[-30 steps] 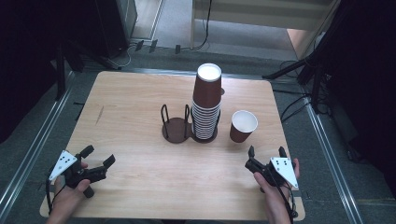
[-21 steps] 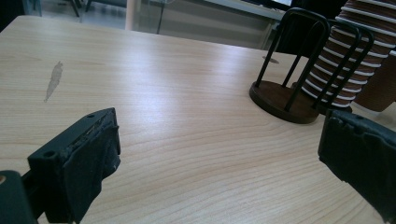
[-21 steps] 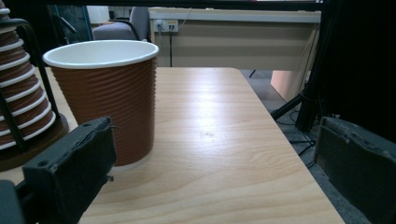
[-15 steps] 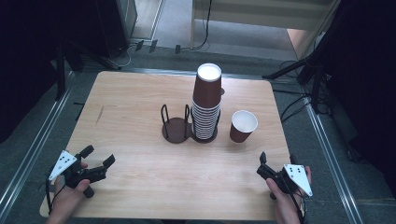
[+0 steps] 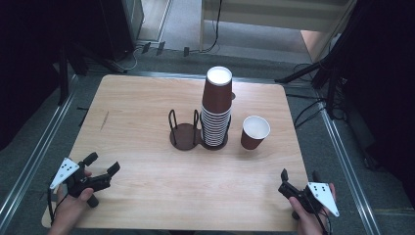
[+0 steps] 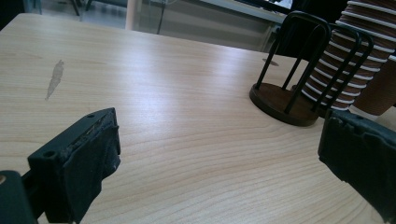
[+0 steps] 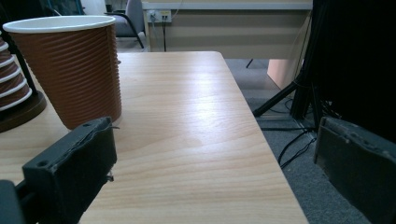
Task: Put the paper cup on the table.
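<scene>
Cup [image 5: 255, 132]: a single brown ribbed paper cup with a white rim and white inside, standing on the counter [image 5: 147, 117] right of centre, just right of the stack.
Cup axis: upright, mouth up, base on the wood; in the right gripper view [image 7: 74, 65] it rises at the near left, just beyond the left jaw.
Stack [image 5: 216, 107]: many matching brown cups nested mouth down into a tall column, white rims showing as rings, white bottom of the top cup facing up.
Holder [image 5: 185, 133]: dark round base with black wire hoops; its left ring is empty, its right ring carries the stack.
Counter: pale wood, rounded corners, a small grey scuff [image 6: 55, 78] toward the left side.
Room: grey floor around the counter, metal rails along both sides, black stands and cables at the far right, a beige wall at the far end.
Left tongs [image 5: 103, 167]: jaws spread wide, holding nothing, near left corner of the counter, aimed toward the holder.
Right tongs [image 5: 298, 176]: jaws spread wide, holding nothing, at the near right edge, well apart from the cup.
</scene>
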Tool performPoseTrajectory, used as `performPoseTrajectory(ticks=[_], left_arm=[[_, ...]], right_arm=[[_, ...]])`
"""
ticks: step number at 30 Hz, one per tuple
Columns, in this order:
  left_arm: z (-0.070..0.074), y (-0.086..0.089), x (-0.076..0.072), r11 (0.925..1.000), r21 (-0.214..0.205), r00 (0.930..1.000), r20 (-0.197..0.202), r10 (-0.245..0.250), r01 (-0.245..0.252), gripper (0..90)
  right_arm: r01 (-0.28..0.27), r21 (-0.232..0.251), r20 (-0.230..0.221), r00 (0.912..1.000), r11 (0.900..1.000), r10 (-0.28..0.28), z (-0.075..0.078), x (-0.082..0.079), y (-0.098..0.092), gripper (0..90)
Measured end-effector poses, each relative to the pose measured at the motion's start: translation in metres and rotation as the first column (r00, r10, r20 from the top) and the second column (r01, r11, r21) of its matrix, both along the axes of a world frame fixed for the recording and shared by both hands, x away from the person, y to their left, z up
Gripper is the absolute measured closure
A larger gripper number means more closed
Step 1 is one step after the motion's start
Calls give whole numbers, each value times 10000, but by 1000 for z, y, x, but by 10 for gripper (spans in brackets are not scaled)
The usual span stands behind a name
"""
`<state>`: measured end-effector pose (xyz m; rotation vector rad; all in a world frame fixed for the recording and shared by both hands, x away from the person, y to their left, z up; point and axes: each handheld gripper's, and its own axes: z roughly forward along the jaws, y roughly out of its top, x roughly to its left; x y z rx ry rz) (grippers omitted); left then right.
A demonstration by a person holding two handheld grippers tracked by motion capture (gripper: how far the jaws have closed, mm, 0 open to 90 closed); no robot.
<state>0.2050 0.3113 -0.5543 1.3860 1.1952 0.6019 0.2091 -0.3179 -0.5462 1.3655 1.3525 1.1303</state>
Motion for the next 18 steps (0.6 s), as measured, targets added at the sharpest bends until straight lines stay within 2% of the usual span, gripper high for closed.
performPoseTrajectory(ticks=[5, 12, 18], left_arm=[[0, 0, 0, 10000, -70, 10000, 26, 32, -32, 0], [0, 1, 0, 9999, -139, 10000, -67, 46, -46, 0], [-1, 4, 1, 9992, -383, 9998, -162, 76, -82, 0]], right_arm=[[-55, -120, 55, 10000, 9999, 56, -1, -5, -5, 0], [-12, 114, 97, 10000, 9999, 11, -1, -7, -10, 0], [-177, -184, 192, 9997, 9997, 180, -1, -8, -7, 0]])
